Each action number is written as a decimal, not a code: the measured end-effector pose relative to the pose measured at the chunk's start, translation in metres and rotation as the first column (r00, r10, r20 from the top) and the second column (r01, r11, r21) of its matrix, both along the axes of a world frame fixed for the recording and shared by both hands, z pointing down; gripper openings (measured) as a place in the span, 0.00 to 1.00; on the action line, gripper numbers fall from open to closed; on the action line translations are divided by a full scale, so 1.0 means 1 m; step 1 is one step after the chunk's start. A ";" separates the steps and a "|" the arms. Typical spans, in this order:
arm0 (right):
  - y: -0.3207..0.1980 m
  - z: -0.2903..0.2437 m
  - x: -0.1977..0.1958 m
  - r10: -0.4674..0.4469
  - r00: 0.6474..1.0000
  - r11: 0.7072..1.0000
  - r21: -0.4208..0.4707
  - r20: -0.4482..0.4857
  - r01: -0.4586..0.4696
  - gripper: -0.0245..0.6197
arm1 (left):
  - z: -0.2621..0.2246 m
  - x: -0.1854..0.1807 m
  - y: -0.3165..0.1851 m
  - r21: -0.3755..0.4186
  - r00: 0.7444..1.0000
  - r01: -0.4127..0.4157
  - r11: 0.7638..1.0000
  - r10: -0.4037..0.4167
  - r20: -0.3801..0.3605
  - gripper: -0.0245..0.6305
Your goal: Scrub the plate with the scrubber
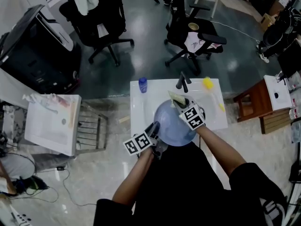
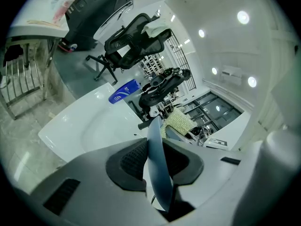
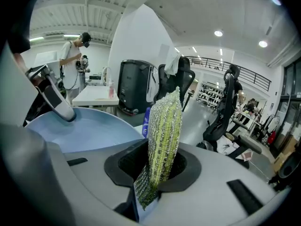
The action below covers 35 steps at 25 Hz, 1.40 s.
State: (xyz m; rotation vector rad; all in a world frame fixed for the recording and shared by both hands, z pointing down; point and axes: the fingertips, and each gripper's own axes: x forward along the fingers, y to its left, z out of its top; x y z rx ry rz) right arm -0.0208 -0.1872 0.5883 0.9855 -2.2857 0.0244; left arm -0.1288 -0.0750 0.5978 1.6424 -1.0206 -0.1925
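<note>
Sink (image 1: 141, 108) below. Plate (image 1: 171, 124), pale blue and round, is held tilted over it. Left gripper (image 1: 156, 130) pinches its near rim. Right gripper (image 1: 181, 104) clamps scrubber (image 3: 164, 135), a yellow-green mesh pad on edge, at the far rim. Plate face lies left of scrubber.

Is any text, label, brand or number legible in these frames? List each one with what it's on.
No text can be read.
Blue bottle: white print on its label, too blurred.
Marker cubes: black-and-white square patterns only, no letters.
Paper on the chair: too small.
</note>
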 end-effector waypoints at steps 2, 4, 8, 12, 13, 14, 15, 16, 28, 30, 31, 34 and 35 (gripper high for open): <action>0.000 0.002 0.006 0.011 1.000 1.000 -0.004 -0.006 -0.011 0.14 | 0.001 0.000 0.000 0.000 1.000 0.001 1.000 -0.001 -0.001 0.15; 0.000 0.005 0.011 0.014 1.000 1.000 -0.006 -0.010 -0.014 0.14 | 0.003 0.000 0.000 -0.005 1.000 0.002 1.000 -0.002 -0.007 0.15; 0.003 0.011 0.019 0.013 1.000 1.000 -0.016 -0.016 -0.014 0.14 | 0.005 0.001 0.001 -0.008 1.000 -0.002 1.000 0.002 -0.002 0.15; 0.003 0.016 0.025 0.024 1.000 0.999 -0.031 -0.020 -0.025 0.14 | 0.007 0.000 0.000 -0.009 1.000 -0.002 1.000 0.002 0.000 0.16; 0.003 0.017 0.028 0.029 0.999 0.999 -0.035 -0.018 -0.030 0.14 | 0.008 0.000 -0.001 -0.011 1.000 -0.001 1.000 0.001 -0.003 0.16; 0.003 0.018 0.030 0.036 0.999 0.999 -0.038 -0.017 -0.037 0.14 | 0.008 0.000 -0.001 -0.012 1.000 0.001 1.000 -0.001 -0.005 0.16; 0.003 0.019 0.034 0.043 0.999 0.998 -0.040 -0.017 -0.044 0.14 | 0.008 0.000 -0.002 -0.012 1.000 0.002 1.000 -0.002 -0.005 0.16; 0.003 0.019 0.037 0.051 0.999 0.998 -0.041 -0.017 -0.051 0.14 | 0.009 0.001 -0.003 -0.009 1.000 0.001 1.000 -0.001 -0.002 0.16; 0.003 0.025 0.073 0.123 0.991 0.989 -0.090 0.058 -0.117 0.14 | 0.005 0.011 -0.017 0.002 1.000 -0.020 1.000 0.020 -0.009 0.17; 0.003 0.030 0.079 0.142 0.987 0.985 -0.107 0.081 -0.133 0.14 | 0.006 0.011 -0.019 0.002 1.000 -0.021 1.000 0.021 -0.008 0.17; 0.004 0.031 0.081 0.148 0.985 0.984 -0.111 0.089 -0.138 0.14 | 0.006 0.011 -0.019 0.002 1.000 -0.020 1.000 0.020 -0.006 0.17; 0.006 0.036 0.087 0.162 0.982 0.981 -0.122 0.098 -0.150 0.14 | 0.008 0.010 -0.022 0.002 1.000 -0.020 1.000 0.020 -0.001 0.17; 0.007 0.038 0.089 0.168 0.981 0.979 -0.130 0.099 -0.155 0.14 | 0.008 0.010 -0.022 0.000 1.000 -0.021 1.000 0.021 -0.002 0.17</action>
